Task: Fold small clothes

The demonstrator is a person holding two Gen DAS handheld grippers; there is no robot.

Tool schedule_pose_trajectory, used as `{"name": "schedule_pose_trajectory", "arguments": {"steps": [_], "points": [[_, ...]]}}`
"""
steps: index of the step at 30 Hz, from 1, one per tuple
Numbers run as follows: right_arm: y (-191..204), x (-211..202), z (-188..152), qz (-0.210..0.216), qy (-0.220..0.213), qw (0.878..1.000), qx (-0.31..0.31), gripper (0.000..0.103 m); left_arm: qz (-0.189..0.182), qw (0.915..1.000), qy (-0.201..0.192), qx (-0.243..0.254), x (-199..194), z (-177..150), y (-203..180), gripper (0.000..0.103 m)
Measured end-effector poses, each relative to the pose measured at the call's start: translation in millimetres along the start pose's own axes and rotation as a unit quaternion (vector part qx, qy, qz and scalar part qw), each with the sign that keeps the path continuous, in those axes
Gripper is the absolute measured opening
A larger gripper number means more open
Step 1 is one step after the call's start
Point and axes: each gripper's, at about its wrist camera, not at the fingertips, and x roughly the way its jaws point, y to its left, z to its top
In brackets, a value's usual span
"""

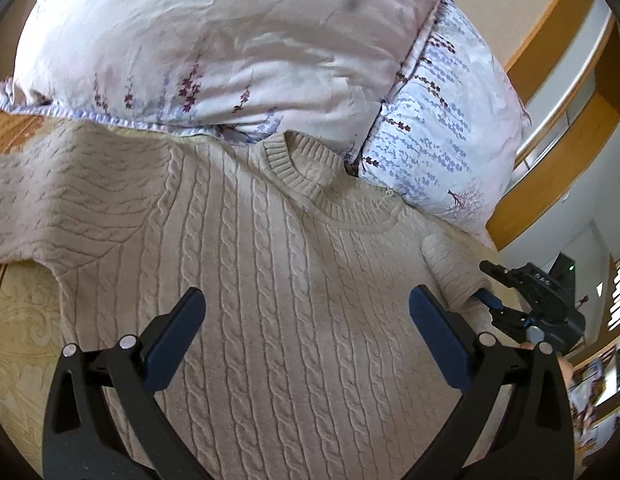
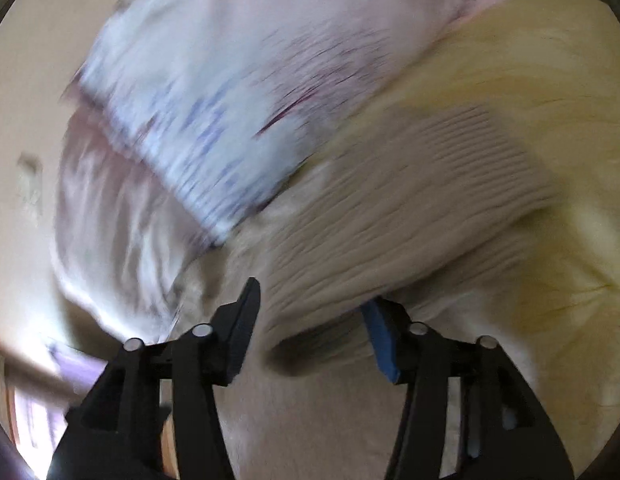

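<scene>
A beige cable-knit sweater point(image 1: 270, 260) lies flat on the bed with its neck toward the pillows. Its left sleeve stretches out to the left. My left gripper point(image 1: 306, 292) hovers open over the sweater's chest with nothing between its fingers. At the right, the other sleeve point(image 1: 449, 272) lies folded down along the sweater's side, and my right gripper point(image 1: 489, 286) sits at its end. In the blurred right wrist view the sleeve point(image 2: 409, 208) runs between the jaws of the right gripper point(image 2: 313, 328), which stand apart and do not press on it.
Two floral pillows point(image 1: 230, 40) point(image 1: 441, 132) lie just beyond the sweater's neck. A yellow patterned bedsheet point(image 1: 22, 320) point(image 2: 549, 80) shows around the sweater. Wooden bed framing or shelving point(image 1: 557, 152) rises at the right.
</scene>
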Motion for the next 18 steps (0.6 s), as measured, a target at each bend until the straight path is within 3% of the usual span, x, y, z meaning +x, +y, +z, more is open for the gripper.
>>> {"name": "schedule_pose_trajectory", "arguments": {"steps": [1, 5, 7, 10, 11, 13, 16, 18], "points": [[-1.0, -4.5, 4.9, -0.029, -0.02, 0.999, -0.001, 0.043, -0.002, 1.0, 0.0, -0.005, -1.3, 0.3, 2.7, 0.101], [15.7, -7.1, 16.7, -0.096, -0.074, 0.992, -0.042, 0.013, -0.006, 0.9997, -0.005, -0.021, -4.9, 1.3, 12.9, 0.101], [38.1, -8.8, 14.9, -0.104, -0.091, 0.987, -0.077, 0.01, -0.004, 0.9997, -0.01, -0.022, -8.1, 1.8, 15.3, 0.101], [96.9, -5.6, -8.0, -0.067, -0.104, 0.977, -0.173, 0.009, -0.003, 0.9995, -0.024, -0.022, -12.8, 2.7, 16.9, 0.101], [119.2, 0.3, -21.4, -0.045, -0.093, 0.972, -0.213, 0.01, -0.005, 0.9993, -0.026, -0.026, -13.6, 3.1, 18.3, 0.101], [151.8, 21.5, -50.9, 0.0, -0.026, 0.96, -0.279, 0.01, -0.019, 0.9985, -0.026, -0.045, -13.8, 3.5, 23.0, 0.101], [167.0, 59.6, -89.7, 0.042, 0.102, 0.944, -0.311, 0.027, -0.033, 0.9972, -0.013, -0.066, -9.5, 2.5, 28.9, 0.101], [157.9, 67.2, -99.2, 0.042, 0.134, 0.944, -0.297, 0.041, -0.04, 0.9962, 0.002, -0.077, -3.8, 0.6, 31.9, 0.098]]}}
